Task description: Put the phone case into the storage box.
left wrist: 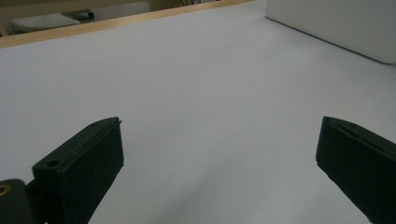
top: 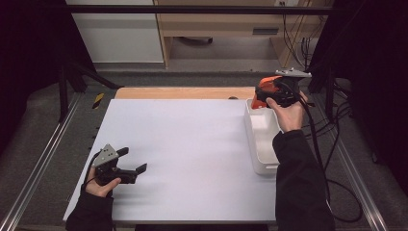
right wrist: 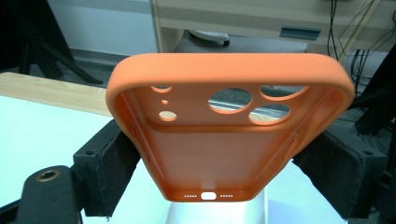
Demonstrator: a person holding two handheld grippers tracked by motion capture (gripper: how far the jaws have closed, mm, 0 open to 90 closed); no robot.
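An orange phone case (right wrist: pixel 229 135) with several camera holes is clamped by its long sides between my right gripper's (right wrist: pixel 215 163) jaws, inner face up. In the high view the right gripper (top: pixel 263 96) holds the orange case (top: pixel 263 89) above the far end of a white bin (top: pixel 264 126) at the table's right. My left gripper (top: pixel 133 160) rests low at the near left of the white table top (top: pixel 187 144), jaws wide apart with nothing between them. In the left gripper view the left gripper (left wrist: pixel 219 140) faces bare white surface, with the bin's wall (left wrist: pixel 336 23) at the upper right.
A wooden strip (top: pixel 183 92) runs along the table's far edge. Black cables (top: pixel 332 144) trail off the right side beside a metal rail. Behind the table stand a wooden desk (top: pixel 231 24) and a white cabinet (top: pixel 115 33).
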